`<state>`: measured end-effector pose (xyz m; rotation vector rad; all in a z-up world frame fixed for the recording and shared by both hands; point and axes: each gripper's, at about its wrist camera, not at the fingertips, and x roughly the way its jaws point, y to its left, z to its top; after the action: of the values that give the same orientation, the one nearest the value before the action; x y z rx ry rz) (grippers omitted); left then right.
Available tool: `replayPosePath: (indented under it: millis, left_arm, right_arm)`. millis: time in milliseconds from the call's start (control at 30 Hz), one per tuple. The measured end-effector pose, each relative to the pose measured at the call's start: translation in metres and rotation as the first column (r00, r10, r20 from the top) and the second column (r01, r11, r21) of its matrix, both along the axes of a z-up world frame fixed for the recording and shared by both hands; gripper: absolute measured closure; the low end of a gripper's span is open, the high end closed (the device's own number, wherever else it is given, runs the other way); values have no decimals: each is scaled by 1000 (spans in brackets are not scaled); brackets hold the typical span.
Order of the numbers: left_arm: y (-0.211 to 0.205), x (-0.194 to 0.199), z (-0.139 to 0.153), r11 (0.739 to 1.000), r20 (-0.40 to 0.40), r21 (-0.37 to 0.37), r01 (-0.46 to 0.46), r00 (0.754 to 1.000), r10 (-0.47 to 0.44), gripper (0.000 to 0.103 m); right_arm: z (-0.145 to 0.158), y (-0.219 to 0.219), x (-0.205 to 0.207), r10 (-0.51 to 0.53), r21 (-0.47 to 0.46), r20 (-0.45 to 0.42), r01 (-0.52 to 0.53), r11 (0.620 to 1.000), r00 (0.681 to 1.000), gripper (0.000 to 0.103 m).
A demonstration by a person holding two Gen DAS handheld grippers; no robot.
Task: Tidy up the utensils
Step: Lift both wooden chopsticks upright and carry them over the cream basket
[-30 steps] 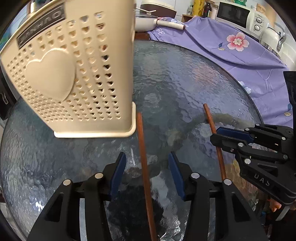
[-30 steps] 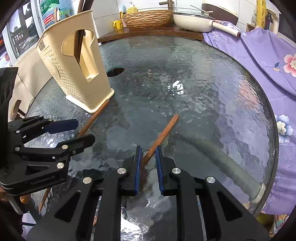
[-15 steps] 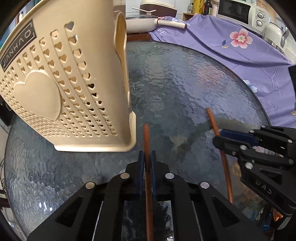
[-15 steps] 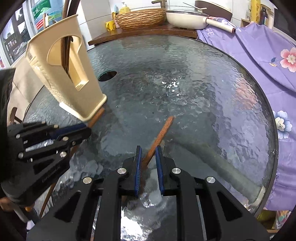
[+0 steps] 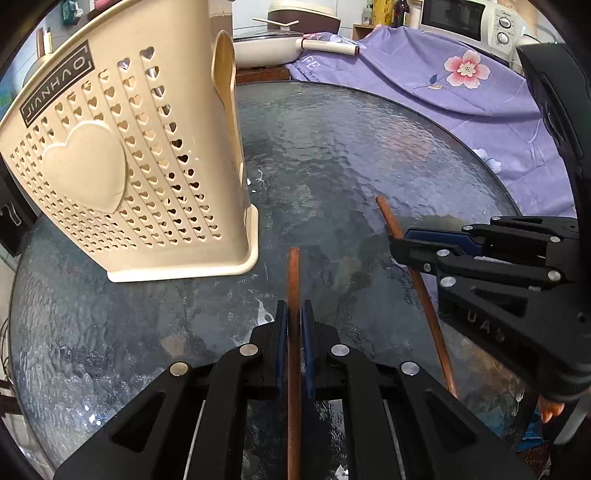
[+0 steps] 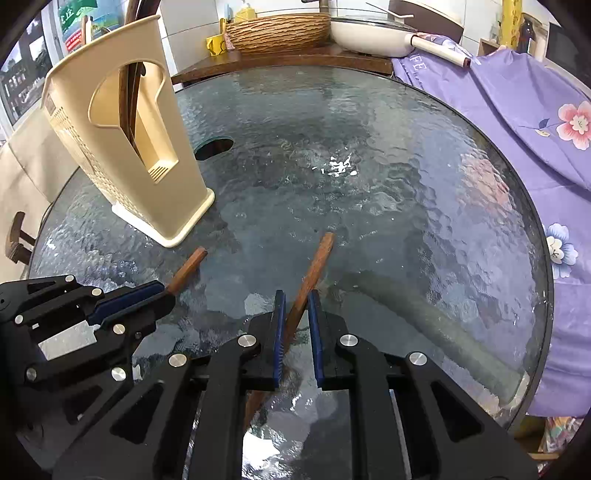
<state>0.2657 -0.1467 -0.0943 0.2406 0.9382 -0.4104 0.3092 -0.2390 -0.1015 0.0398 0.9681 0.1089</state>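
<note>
A cream perforated utensil holder [image 5: 122, 177] stands upright on the round glass table [image 5: 351, 155]; it also shows in the right wrist view [image 6: 122, 136], with dark wooden utensils inside. My left gripper [image 5: 294, 314] is shut on a brown wooden chopstick [image 5: 294, 273], held above the glass just right of the holder's base. My right gripper [image 6: 296, 306] is shut on a second brown chopstick [image 6: 314, 266], tilted to the right. In the left wrist view the right gripper [image 5: 402, 245] and its chopstick [image 5: 388, 218] are at the right. In the right wrist view the left gripper [image 6: 162, 291] is at the lower left.
A purple flowered cloth [image 6: 517, 110] covers the table's right side. A white pan [image 6: 369, 31] and a woven basket [image 6: 277, 33] stand on a wooden counter behind. A round hole [image 6: 214, 147] is in the glass near the holder. A microwave [image 5: 469, 16] is at the far right.
My left gripper closed on the chopstick beside the holder and lifted it back from the base. My right gripper kept its grip on the other chopstick and rose slightly.
</note>
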Motion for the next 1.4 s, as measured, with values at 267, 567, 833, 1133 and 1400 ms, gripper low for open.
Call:
replayPosePath:
  millis: [267,567,833,1133,1400]
  left_arm:
    - [-5,0,-1,1000,8,3,2,1000,-2,96]
    - [12,-13,16,997,37,-82,4,999,-1,96]
    - [32,-39,54,984,129,-178,16,992,7,96]
    - [66,-66,98,963,215,-270,2,975,58,96]
    - [96,-93,131,944,293,-329,-8,950,110,96]
  right_arm:
    - [-1,1,-3,-11,15,23,11,1000,1000,94]
    - [11,-15,-13,-41,185,79,26,982,996,95]
    - [48,-25,-39,-34,320,204,-34,947,978,95]
    - [98,-12,-71,72,374,367,-218,901,928,95]
    - [131,7,-96,145,335,452,-318,887,880,96]
